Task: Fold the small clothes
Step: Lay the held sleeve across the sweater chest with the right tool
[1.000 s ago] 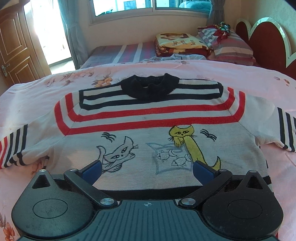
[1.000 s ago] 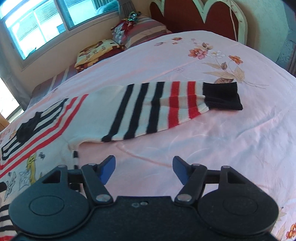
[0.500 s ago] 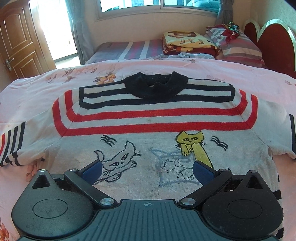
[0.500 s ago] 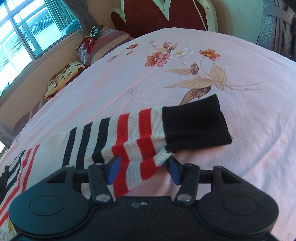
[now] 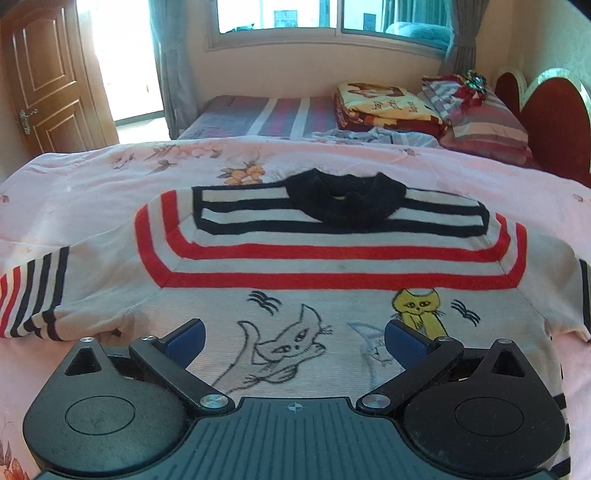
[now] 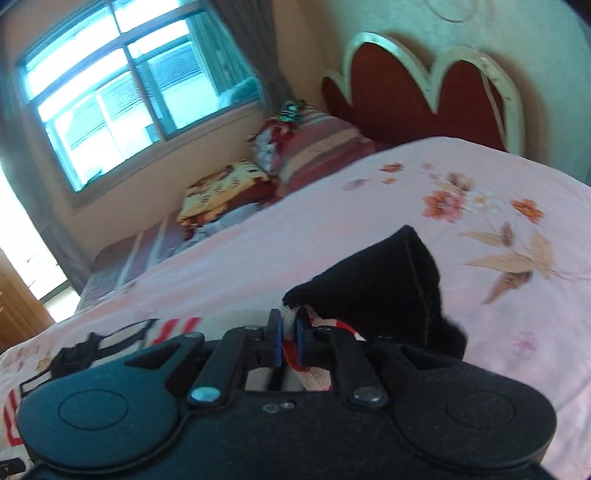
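Observation:
A small white sweater [image 5: 332, 266] with red and black stripes, a black collar and cat drawings lies flat, front up, on the pink floral bedspread [image 5: 92, 192]. My left gripper [image 5: 293, 341] hovers open over the sweater's lower front, its blue pads apart with nothing pinched. My right gripper [image 6: 289, 334] is shut on the sweater's right sleeve [image 6: 295, 350], pinching the striped cloth just behind the black cuff [image 6: 388, 295], which is lifted off the bed and stands up in front of the fingers. The sweater body [image 6: 110, 332] shows at the lower left of the right wrist view.
A red heart-shaped headboard [image 6: 424, 99] stands beyond the bed. Striped pillows [image 5: 476, 114] and a folded yellow blanket [image 5: 384, 103] lie on a second bed under the window [image 5: 325, 14]. A wooden door [image 5: 40, 74] is at far left.
My right gripper moved onto the sleeve near the cuff, shut on it and lifted it, swinging toward the sweater. The left gripper drifted sideways over the sweater front, staying open.

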`<action>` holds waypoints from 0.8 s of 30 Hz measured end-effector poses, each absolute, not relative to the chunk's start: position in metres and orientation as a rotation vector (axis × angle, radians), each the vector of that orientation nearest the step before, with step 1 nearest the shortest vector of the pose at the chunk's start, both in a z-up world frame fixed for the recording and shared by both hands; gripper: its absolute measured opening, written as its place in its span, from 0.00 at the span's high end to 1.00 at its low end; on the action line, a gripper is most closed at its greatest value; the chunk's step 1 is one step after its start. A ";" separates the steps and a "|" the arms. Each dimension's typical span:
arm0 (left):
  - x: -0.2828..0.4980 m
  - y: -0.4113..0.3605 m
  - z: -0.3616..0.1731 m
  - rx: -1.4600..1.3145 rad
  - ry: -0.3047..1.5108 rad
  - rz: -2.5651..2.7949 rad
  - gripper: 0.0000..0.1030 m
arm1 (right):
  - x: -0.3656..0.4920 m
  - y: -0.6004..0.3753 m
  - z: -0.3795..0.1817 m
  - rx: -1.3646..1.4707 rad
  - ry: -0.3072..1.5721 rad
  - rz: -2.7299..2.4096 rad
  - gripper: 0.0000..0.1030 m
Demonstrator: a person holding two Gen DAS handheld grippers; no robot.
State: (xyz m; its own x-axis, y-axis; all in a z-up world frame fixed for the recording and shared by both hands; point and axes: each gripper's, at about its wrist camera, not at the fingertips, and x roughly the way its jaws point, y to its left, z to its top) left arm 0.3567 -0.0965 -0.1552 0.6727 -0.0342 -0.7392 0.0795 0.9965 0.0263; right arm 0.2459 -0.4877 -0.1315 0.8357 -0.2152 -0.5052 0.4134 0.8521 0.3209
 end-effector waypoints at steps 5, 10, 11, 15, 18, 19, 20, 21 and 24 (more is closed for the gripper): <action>0.367 -0.042 -0.151 -0.040 0.832 -0.015 0.00 | 0.304 -0.379 -0.121 0.359 0.509 -0.072 0.92; 0.386 -0.006 -0.166 -0.076 0.874 -0.036 0.00 | 0.352 -0.273 -0.159 0.319 0.689 0.150 0.89; 0.389 -0.002 -0.170 -0.091 0.883 -0.055 0.00 | 0.359 -0.257 -0.172 0.322 0.742 0.176 0.80; 0.399 0.001 -0.187 -0.194 0.915 -0.184 0.00 | 0.359 -0.227 -0.187 0.303 0.818 0.186 0.70; 0.406 -0.016 -0.199 -0.214 0.946 -0.289 0.00 | 0.334 -0.239 -0.166 0.277 0.755 0.150 0.66; 0.404 -0.026 -0.202 -0.202 0.950 -0.315 0.00 | 0.326 -0.245 -0.159 0.253 0.735 0.113 0.63; 0.405 -0.034 -0.206 -0.193 0.949 -0.331 0.00 | 0.316 -0.255 -0.155 0.222 0.722 0.071 0.61; 0.407 -0.041 -0.211 -0.188 0.949 -0.339 0.00 | 0.306 -0.264 -0.153 0.195 0.710 0.034 0.60; 0.416 -0.055 -0.224 -0.229 0.955 -0.380 0.31 | 0.283 -0.292 -0.154 0.145 0.710 -0.082 0.57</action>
